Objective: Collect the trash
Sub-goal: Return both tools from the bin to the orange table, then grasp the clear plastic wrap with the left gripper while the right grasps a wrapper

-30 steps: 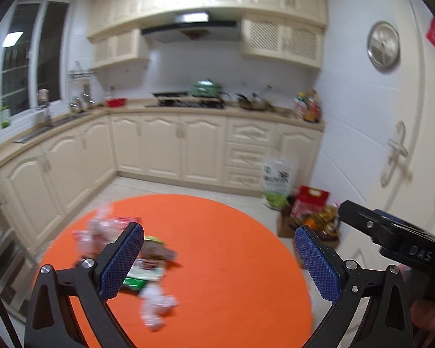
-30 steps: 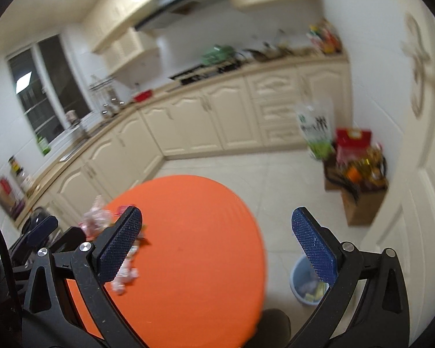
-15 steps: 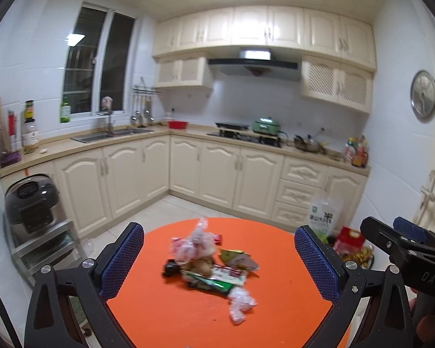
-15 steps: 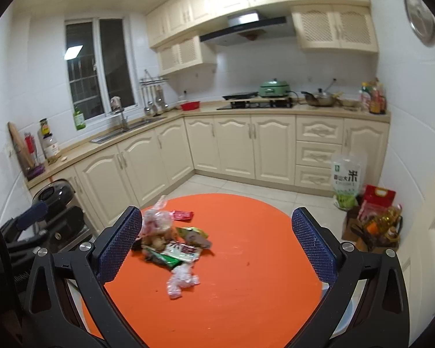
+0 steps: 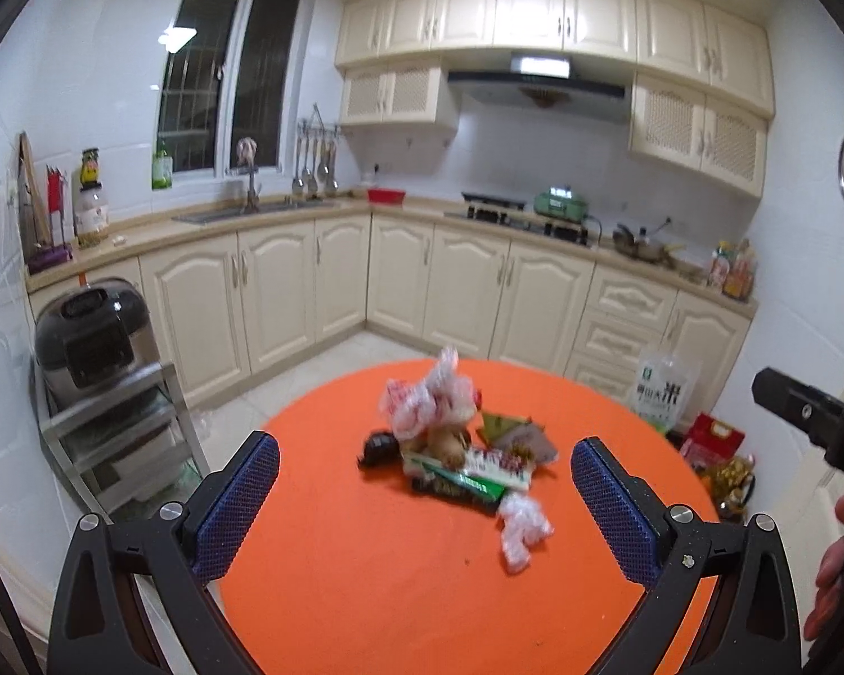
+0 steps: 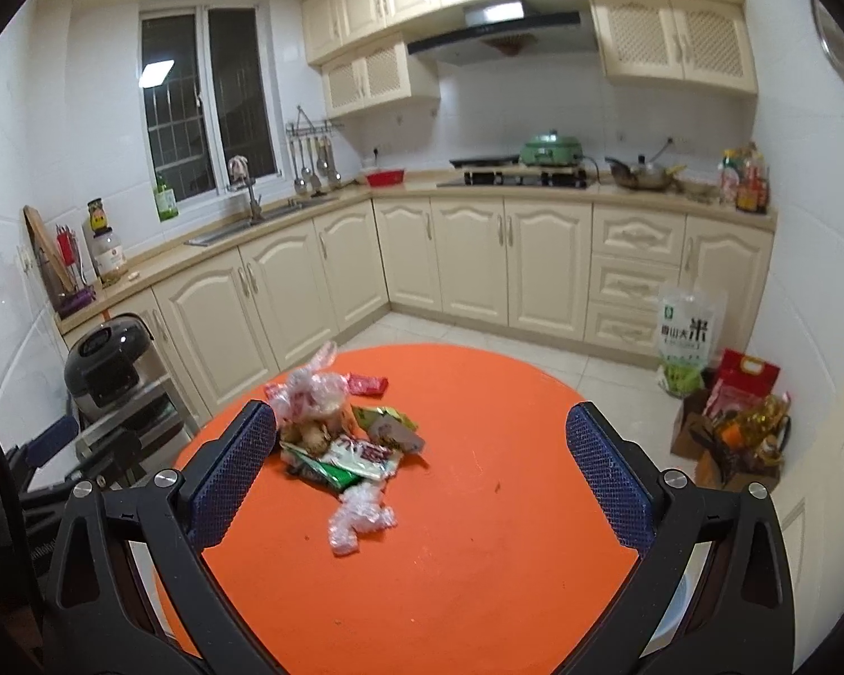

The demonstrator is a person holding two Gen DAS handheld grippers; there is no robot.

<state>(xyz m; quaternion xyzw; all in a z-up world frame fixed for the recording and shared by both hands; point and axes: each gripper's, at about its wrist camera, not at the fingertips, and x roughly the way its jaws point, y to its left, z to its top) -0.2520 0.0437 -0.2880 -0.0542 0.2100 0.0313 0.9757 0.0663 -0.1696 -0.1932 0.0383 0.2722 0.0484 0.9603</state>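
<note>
Hovering wide-jawed and empty, the left gripper [image 5: 425,500] and right gripper [image 6: 422,484] are held above trash [image 6: 343,439] piled on an orange table [image 6: 478,562].

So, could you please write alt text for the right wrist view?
An open right hand-held gripper hovers over a round orange table holding a small pile of wrappers and plastic trash, in a cream-cabinet kitchen.

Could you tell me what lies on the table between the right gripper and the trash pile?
Only bare orange table: the right wrist view shows the right gripper open short of the trash pile, nothing between.
</note>
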